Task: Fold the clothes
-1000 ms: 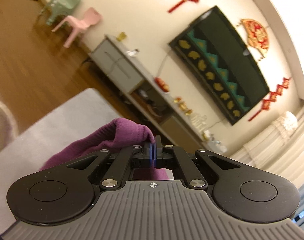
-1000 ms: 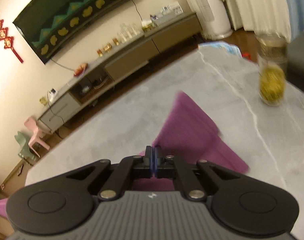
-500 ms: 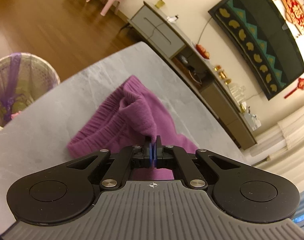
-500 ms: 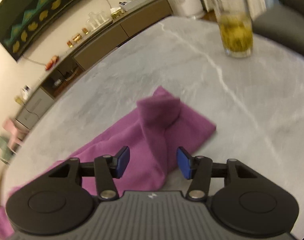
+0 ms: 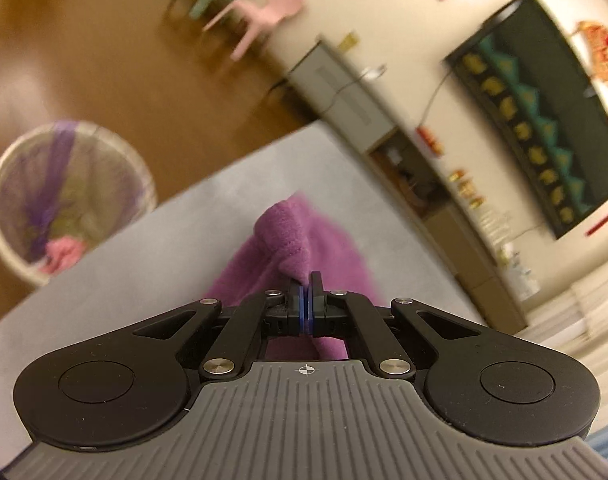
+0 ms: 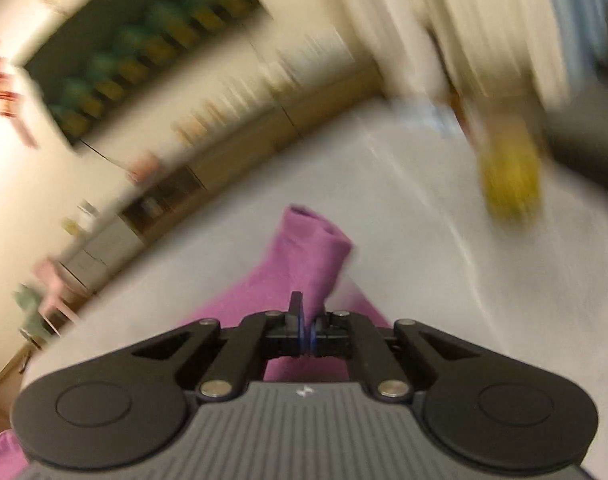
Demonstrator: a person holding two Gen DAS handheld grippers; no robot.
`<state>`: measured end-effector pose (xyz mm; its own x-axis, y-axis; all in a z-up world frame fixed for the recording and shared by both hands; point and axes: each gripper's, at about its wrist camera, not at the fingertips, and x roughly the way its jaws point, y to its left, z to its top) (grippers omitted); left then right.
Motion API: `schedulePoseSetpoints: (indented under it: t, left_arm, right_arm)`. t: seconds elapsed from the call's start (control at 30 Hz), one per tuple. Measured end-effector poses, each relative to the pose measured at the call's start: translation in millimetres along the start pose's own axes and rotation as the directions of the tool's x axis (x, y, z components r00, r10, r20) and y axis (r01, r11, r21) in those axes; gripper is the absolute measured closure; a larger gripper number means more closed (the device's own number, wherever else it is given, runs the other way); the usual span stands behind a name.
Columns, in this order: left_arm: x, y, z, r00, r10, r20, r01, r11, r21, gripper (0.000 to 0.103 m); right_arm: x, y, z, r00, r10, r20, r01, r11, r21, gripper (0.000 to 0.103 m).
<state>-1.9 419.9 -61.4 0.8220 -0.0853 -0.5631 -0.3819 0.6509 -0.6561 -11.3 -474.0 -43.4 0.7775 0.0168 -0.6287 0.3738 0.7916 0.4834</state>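
Observation:
A purple fleece garment (image 5: 304, 240) lies on the grey marble table (image 5: 144, 264). My left gripper (image 5: 305, 300) is shut on a bunched edge of it, and the cloth rises in a peak ahead of the fingers. In the blurred right wrist view, my right gripper (image 6: 308, 320) is shut on another raised fold of the same purple garment (image 6: 307, 256), which trails back to the lower left (image 6: 4, 456).
A glass jar with yellow contents (image 6: 509, 184) stands on the table at the right, blurred. A mesh waste basket (image 5: 60, 200) sits on the wooden floor left of the table. A TV cabinet (image 5: 423, 184) and small chairs (image 5: 260, 4) line the far wall.
My right gripper was open around a fold half a second ago and has now shut on it. Both cameras have tilted upward, the right one moving fast.

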Motion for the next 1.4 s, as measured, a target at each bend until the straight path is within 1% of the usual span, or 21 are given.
schedulePoseSetpoints:
  t: [0.07, 0.13, 0.2, 0.3, 0.37, 0.47, 0.5, 0.53, 0.67, 0.73, 0.77, 0.83, 0.9, 0.93, 0.97, 1.0, 1.03, 1.13, 1.23, 1.4]
  left_arm:
    - [9.2, 11.9, -6.4, 0.999, 0.031, -0.02, -0.032, 0.999, -0.017, 0.103]
    - [18.6, 23.7, -12.8, 0.997, 0.062, -0.039, -0.063, 0.997, -0.033, 0.103]
    - [19.1, 24.1, -12.0, 0.998, 0.059, -0.032, -0.06, 0.998, -0.025, 0.103]
    - [19.1, 23.9, -10.3, 0.998, 0.052, -0.018, -0.052, 0.999, -0.01, 0.103]
    - [18.8, 25.0, -10.7, 0.999, 0.044, -0.012, -0.044, 0.999, -0.004, 0.103]
    - [19.2, 32.6, -18.1, 0.999, 0.041, -0.032, -0.041, 0.999, 0.001, 0.103]
    - [19.0, 35.0, -20.9, 0.999, 0.039, -0.037, -0.039, 0.999, 0.004, 0.103]
    - [18.8, 37.5, -23.6, 0.998, 0.036, -0.043, -0.036, 0.999, 0.006, 0.103]
    - [13.0, 41.4, -25.2, 1.0, 0.006, -0.029, -0.005, 1.0, 0.018, 0.103]
    - [7.1, 36.6, -22.1, 1.0, -0.011, -0.012, 0.011, 1.0, 0.013, 0.103]
    - [1.1, 33.7, -19.9, 0.999, -0.034, 0.006, 0.034, 0.999, 0.006, 0.103]
    - [-21.6, 25.1, -14.0, 0.993, -0.093, 0.068, 0.094, 0.995, -0.024, 0.103]
    - [-40.8, 16.6, -9.6, 0.988, -0.118, 0.099, 0.12, 0.993, -0.017, 0.103]
    - [-45.1, 15.0, -9.0, 0.989, -0.114, 0.092, 0.114, 0.993, -0.004, 0.103]
    - [-43.9, 15.6, -10.0, 0.993, -0.099, 0.064, 0.099, 0.995, 0.006, 0.103]
    - [-36.3, 19.5, -13.2, 0.998, -0.066, 0.012, 0.066, 0.998, 0.015, 0.103]
    - [-25.9, 26.9, -17.7, 0.999, -0.029, -0.043, 0.029, 1.0, 0.008, 0.103]
    - [-5.0, 45.6, -30.9, 0.99, 0.009, -0.139, -0.011, 1.0, -0.014, 0.103]
    - [-1.4, 50.7, -36.2, 0.991, 0.002, -0.132, -0.004, 1.0, -0.013, 0.103]
    - [-1.5, 41.7, -34.5, 0.99, 0.058, -0.126, -0.05, 0.997, 0.066, 0.103]
  right_arm:
    - [32.3, -30.4, -16.2, 0.991, -0.046, -0.122, 0.055, 0.996, 0.071, 0.1]
    - [36.8, -35.4, -25.4, 0.993, -0.024, -0.112, 0.033, 0.996, 0.078, 0.1]
    - [36.6, -33.9, -22.2, 0.993, -0.018, -0.118, 0.028, 0.996, 0.082, 0.099]
    - [31.0, -25.4, -14.1, 0.996, 0.003, -0.092, 0.001, 0.999, 0.045, 0.099]
    - [31.4, -26.8, -15.3, 0.995, -0.003, -0.098, 0.006, 0.999, 0.035, 0.099]
    - [31.9, -28.8, -17.2, 0.994, -0.012, -0.108, 0.014, 1.0, 0.019, 0.099]
    - [32.1, -29.5, -17.8, 0.994, -0.015, -0.111, 0.016, 1.0, 0.014, 0.102]
    - [32.2, -30.2, -18.4, 0.993, -0.018, -0.114, 0.019, 1.0, 0.009, 0.101]
    - [32.9, -33.0, -20.9, 0.992, -0.029, -0.126, 0.028, 1.0, -0.011, 0.101]
    - [33.3, -34.3, -22.1, 0.991, -0.035, -0.132, 0.033, 0.999, -0.021, 0.102]
    - [33.5, -33.1, -21.2, 0.989, -0.045, -0.138, 0.042, 0.999, -0.024, 0.102]
    - [33.9, -30.7, -19.3, 0.987, -0.063, -0.15, 0.059, 0.998, -0.029, 0.102]
    - [33.8, -30.1, -17.2, 0.985, -0.075, -0.158, 0.072, 0.997, -0.025, 0.102]
    - [34.2, -28.9, -16.7, 0.984, -0.083, -0.16, 0.079, 0.996, -0.028, 0.102]
    - [34.5, -27.2, -16.4, 0.983, -0.094, -0.16, 0.09, 0.995, -0.037, 0.102]
    - [35.2, -26.2, -15.8, 0.982, -0.108, -0.157, 0.102, 0.994, -0.044, 0.102]
    - [35.8, -25.2, -15.2, 0.981, -0.121, -0.153, 0.115, 0.992, -0.051, 0.102]
    - [36.8, -26.4, -13.3, 0.979, -0.134, -0.154, 0.129, 0.991, -0.047, 0.102]
    - [37.5, -27.3, -11.2, 0.977, -0.14, -0.163, 0.133, 0.99, -0.053, 0.102]
    - [34.0, -29.5, -7.7, 0.972, -0.153, -0.18, 0.146, 0.988, -0.053, 0.101]
